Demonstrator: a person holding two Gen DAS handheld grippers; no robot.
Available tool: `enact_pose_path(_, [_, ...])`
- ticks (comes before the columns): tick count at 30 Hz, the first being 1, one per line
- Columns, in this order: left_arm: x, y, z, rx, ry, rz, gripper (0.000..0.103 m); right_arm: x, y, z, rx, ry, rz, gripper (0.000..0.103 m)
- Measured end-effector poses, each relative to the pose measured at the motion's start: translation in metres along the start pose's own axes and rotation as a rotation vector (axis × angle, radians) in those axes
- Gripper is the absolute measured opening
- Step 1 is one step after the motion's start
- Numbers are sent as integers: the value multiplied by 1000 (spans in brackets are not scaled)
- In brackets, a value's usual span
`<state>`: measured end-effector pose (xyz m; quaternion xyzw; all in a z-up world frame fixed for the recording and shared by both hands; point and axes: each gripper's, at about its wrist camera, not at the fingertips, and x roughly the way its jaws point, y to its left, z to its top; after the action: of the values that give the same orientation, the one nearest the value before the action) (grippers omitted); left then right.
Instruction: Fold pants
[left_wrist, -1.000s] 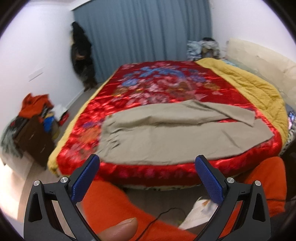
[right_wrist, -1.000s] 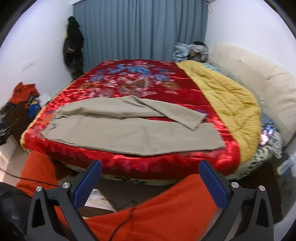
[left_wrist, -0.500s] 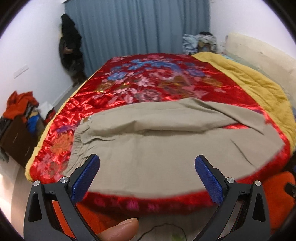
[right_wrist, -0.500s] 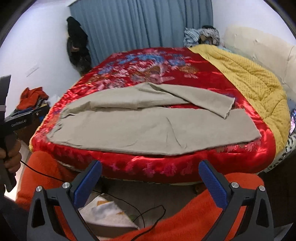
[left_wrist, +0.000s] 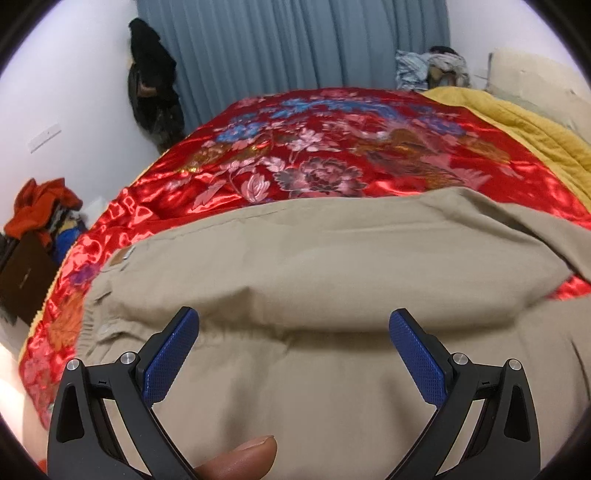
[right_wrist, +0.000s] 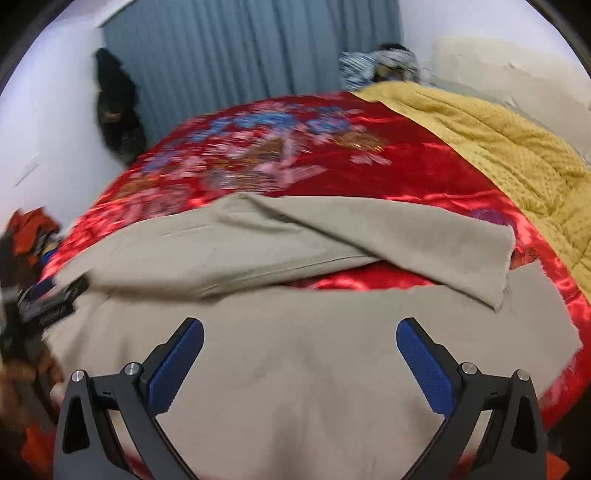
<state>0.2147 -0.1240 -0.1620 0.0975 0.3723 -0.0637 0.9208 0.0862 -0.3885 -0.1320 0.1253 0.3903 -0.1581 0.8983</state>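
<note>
Left wrist view: the bed fills most of the frame, covered by a red floral satin quilt with a yellow blanket along its headboard side. The pants, khaki, lie spread flat across the near edge of the bed, waistband toward the side with the clothes pile on the floor. One leg is doubled over on the bed, its cuff lying farther in from the bed's near edge than the other leg; the right wrist view shows this cuff clearly on the pants. The left tool hovers above the pants near the waistband end of the bed, fingers wide apart, nothing between them. The right tool hovers above the lower leg, fingers likewise wide apart and empty. A fingertip shows at the bottom edge.
</note>
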Motion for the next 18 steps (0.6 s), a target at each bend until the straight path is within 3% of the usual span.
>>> enact_pose_path(2, [18, 4, 0, -9, -23, 28, 103, 22, -5, 17, -7, -65, -25, 103])
enact_pose_path(4, [48, 5, -11, 6, 59, 62, 103, 50, -11, 25, -5, -83, -36, 103])
enact_pose_path(5, [63, 8, -21, -7, 117, 40, 103, 70, -15, 25, -4, -65, -48, 103])
enact_pose_path(7, [73, 20, -34, -80, 133, -40, 103, 110, -24, 16, -5, 7, -83, 103])
enact_pose_path(9, [71, 24, -32, -107, 128, -66, 103, 152, -37, -1, 42, 176, -78, 103])
enact_pose_path(18, [71, 19, -31, -94, 121, -52, 103, 159, -35, 6, 41, 180, -83, 103])
